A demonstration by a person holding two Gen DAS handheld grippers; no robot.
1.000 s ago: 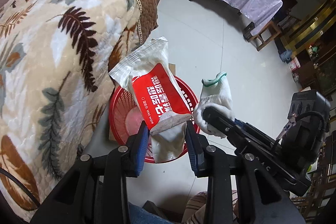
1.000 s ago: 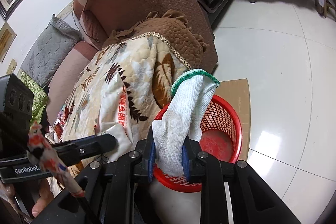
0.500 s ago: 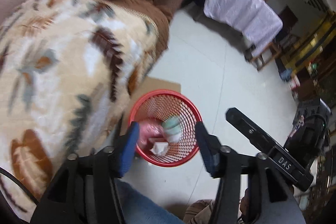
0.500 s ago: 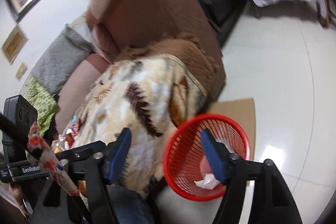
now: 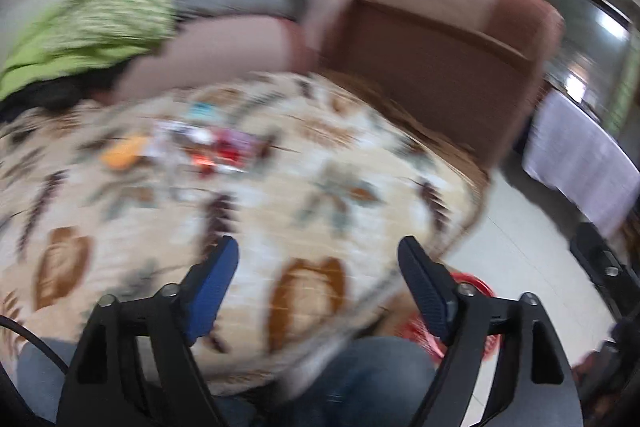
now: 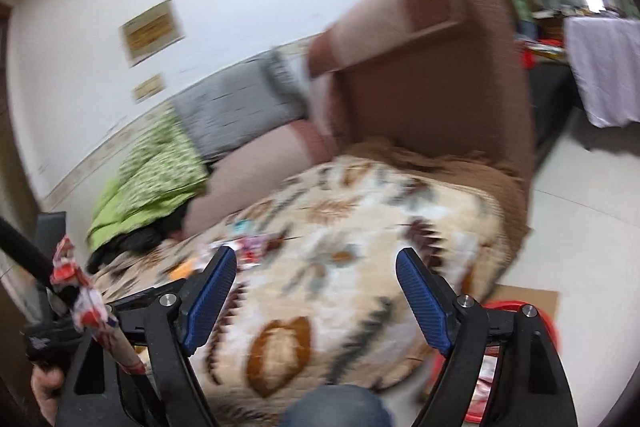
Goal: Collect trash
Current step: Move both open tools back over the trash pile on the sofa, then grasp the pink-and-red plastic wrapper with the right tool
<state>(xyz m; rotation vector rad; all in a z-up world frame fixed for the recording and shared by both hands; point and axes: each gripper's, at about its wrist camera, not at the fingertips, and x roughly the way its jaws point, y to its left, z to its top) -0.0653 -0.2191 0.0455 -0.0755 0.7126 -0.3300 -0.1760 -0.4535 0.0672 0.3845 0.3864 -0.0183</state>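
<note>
left gripper (image 5: 318,259): jaws apart, empty, above leaf-print blanket (image 5: 320,187) | right gripper (image 6: 316,269): jaws apart, empty | trash (image 5: 200,149): blurred wrappers on blanket, well ahead | red basket (image 6: 520,307): on floor beside the blanket's edge

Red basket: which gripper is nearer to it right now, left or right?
Right, probably. The red basket sits just beneath the right gripper, by its outer finger. The left gripper is further over the blanket, on the side away from the basket.
</note>
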